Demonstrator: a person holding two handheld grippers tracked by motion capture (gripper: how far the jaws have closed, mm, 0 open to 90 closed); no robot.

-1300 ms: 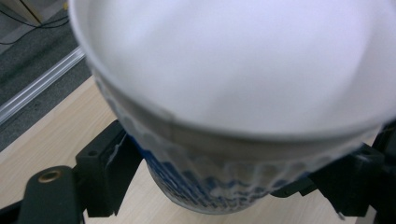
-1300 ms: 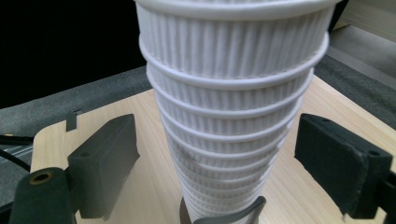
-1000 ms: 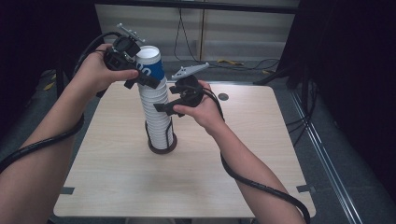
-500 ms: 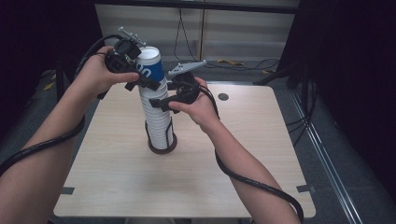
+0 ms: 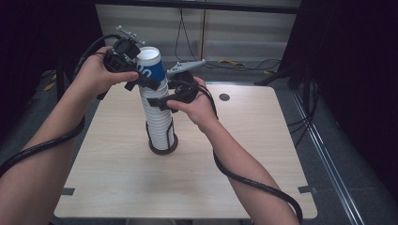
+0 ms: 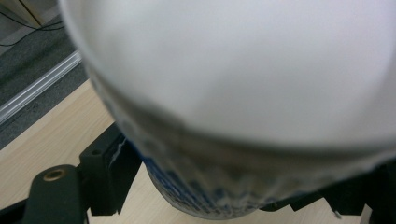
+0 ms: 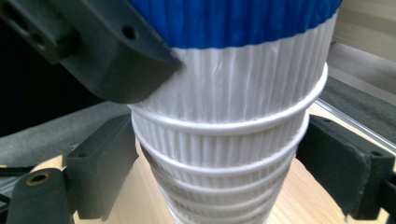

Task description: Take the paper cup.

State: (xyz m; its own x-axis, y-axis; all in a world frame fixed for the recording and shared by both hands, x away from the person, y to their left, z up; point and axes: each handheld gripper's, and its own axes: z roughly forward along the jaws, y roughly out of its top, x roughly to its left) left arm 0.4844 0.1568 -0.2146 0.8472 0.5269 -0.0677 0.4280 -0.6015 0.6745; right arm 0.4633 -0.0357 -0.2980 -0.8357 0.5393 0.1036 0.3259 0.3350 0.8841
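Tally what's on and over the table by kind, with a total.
Blue-banded cup: 1
Stack of white cups: 1 (the cups in it sit too close to count)
Black wire holder: 1
Grippers: 2, the left gripper, its jaws just closing with the blue-banded cup between them, and the right gripper
Table: 1
Total: 6

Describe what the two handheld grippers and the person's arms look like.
Both the left gripper and the right gripper are black with two blocky jaws; a brass-coloured fastener shows on a jaw in each gripper view. Each carries a grey three-cornered plate on top and trails a thick black cable. The forearms are bare, with no sleeves in sight.
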